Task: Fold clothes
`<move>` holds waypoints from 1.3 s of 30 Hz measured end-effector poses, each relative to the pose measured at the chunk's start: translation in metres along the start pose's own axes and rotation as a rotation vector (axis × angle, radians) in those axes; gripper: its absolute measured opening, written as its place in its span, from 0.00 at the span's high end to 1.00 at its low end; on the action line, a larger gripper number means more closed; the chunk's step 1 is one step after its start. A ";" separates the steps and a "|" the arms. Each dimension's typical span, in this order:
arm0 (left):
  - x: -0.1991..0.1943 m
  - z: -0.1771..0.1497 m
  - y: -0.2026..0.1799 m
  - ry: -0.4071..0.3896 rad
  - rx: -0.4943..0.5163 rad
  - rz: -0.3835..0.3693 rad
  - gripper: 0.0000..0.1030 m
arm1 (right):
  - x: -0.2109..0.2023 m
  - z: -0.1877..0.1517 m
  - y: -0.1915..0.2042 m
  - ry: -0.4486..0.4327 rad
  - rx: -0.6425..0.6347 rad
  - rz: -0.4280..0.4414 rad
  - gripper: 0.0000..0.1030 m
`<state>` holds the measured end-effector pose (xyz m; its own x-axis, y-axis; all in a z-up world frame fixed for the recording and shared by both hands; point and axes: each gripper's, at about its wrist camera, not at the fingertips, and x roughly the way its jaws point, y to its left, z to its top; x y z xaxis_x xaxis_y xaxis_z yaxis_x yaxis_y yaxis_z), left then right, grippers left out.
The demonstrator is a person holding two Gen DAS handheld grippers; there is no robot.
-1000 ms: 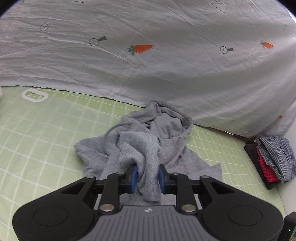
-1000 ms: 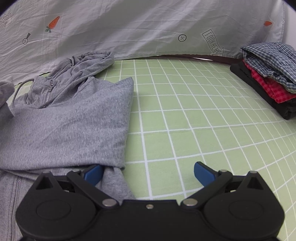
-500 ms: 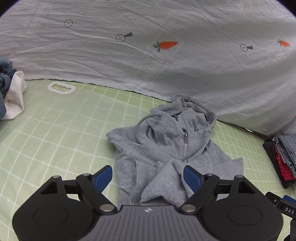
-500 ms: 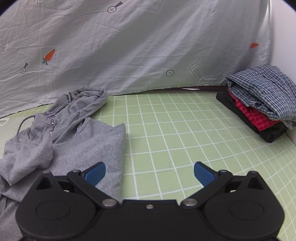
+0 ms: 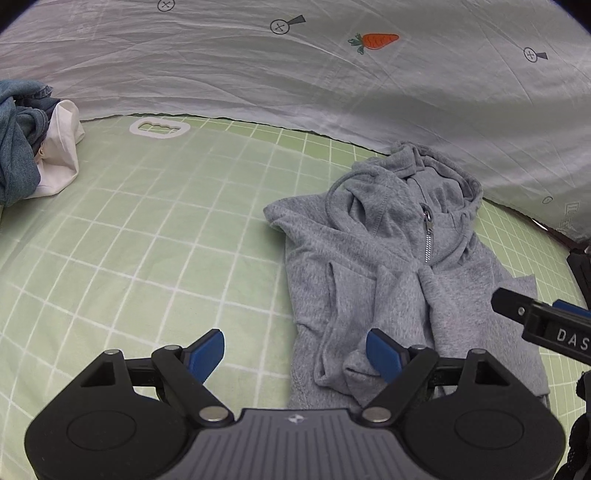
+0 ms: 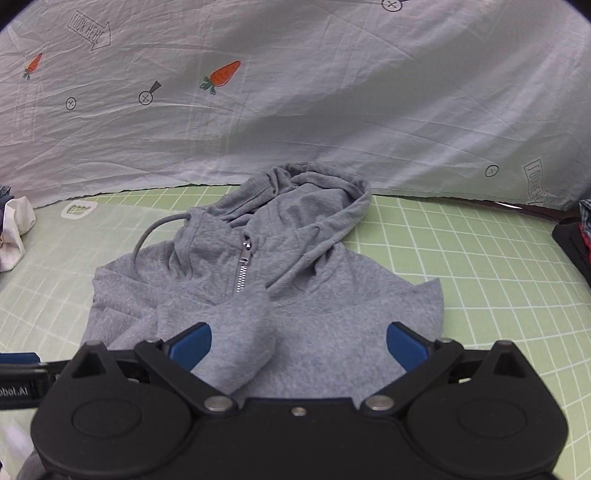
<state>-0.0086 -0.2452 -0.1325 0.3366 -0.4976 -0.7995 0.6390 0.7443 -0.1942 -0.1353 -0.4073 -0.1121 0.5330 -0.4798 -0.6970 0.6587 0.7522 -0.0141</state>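
One grey hoodie (image 6: 303, 295) lies on the green gridded mat (image 5: 147, 240), hood toward the carrot-print sheet (image 5: 332, 92), sleeves folded in. Left claw (image 5: 295, 352) and right claw (image 6: 299, 343) hover over it, jaws apart, gripping nothing.

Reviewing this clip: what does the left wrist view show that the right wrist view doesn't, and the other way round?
Left wrist only: the blue denim heaped on the white cloth, seen in full, and the open left gripper with its right pad over the hoodie's edge.

Right wrist only: the "LOOK HERE" arrow print on the backdrop, and the open right gripper hovering over the folded-in sleeve.

Both: the grey hoodie lying zipper-up on the green grid mat, the carrot-print sheet behind, and the white cloth.
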 end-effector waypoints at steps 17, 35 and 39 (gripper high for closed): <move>0.010 -0.007 -0.012 0.045 0.090 -0.032 0.15 | -0.006 -0.013 0.042 0.008 -0.076 0.217 0.64; 0.003 -0.005 -0.015 0.015 0.035 0.007 0.12 | -0.049 -0.028 -0.051 -0.096 0.015 0.116 0.97; -0.004 0.001 -0.014 -0.023 0.017 0.040 0.12 | -0.047 -0.048 -0.087 -0.054 0.102 0.017 0.97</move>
<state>-0.0188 -0.2541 -0.1258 0.3777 -0.4783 -0.7928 0.6367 0.7558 -0.1527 -0.2429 -0.4283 -0.1121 0.5706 -0.4931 -0.6567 0.6987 0.7117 0.0727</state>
